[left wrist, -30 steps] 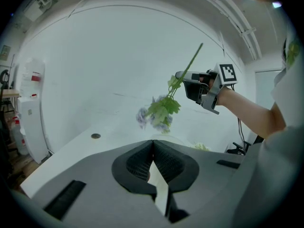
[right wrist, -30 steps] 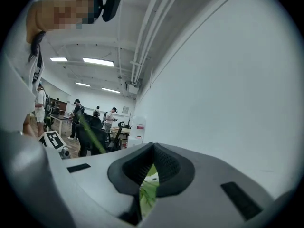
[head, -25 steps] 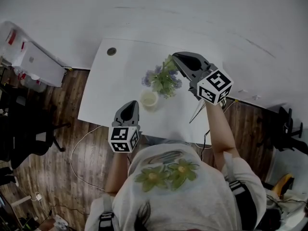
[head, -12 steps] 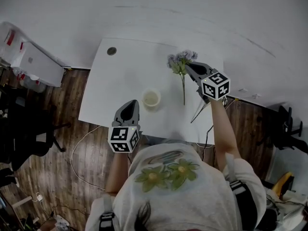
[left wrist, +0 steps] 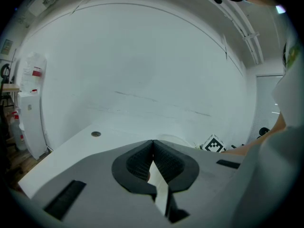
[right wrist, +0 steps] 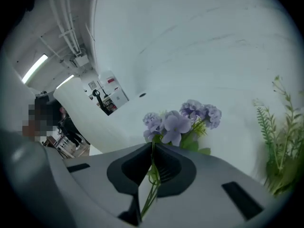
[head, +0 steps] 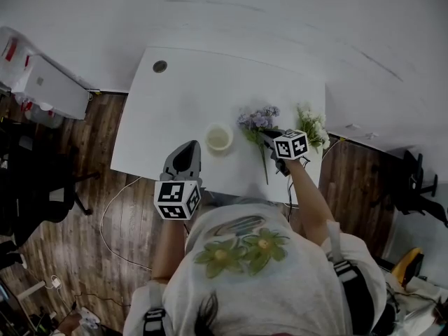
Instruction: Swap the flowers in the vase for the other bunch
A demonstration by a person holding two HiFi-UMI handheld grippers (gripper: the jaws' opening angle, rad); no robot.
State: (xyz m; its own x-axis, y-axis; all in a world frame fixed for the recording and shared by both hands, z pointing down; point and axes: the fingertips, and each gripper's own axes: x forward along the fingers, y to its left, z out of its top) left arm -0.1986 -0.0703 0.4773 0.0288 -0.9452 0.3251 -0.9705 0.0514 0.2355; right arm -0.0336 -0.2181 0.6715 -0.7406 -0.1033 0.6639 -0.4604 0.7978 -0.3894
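Observation:
A white vase point(head: 219, 136) stands empty near the middle of the white table point(head: 175, 103). To its right my right gripper point(head: 270, 136) is shut on the stem of the purple flower bunch point(head: 256, 120), which lies low over the table with its stem toward the front edge. In the right gripper view the purple blooms point(right wrist: 183, 122) rise just past the closed jaws of that gripper point(right wrist: 153, 148). The white-green bunch point(head: 313, 126) lies at the table's right side, and its green sprigs point(right wrist: 280, 141) show there too. My left gripper point(head: 185, 154) hovers at the front edge, shut and empty point(left wrist: 153, 144).
A round cable hole point(head: 160, 66) sits at the table's far left corner. A white cabinet point(head: 42, 82) and a black chair point(head: 35, 187) stand left of the table. A cable point(head: 115, 208) loops over the wooden floor.
The right gripper has carried the purple bunch from above the vase to the right and down to the table. The white-green bunch has come into view. The left gripper has kept still.

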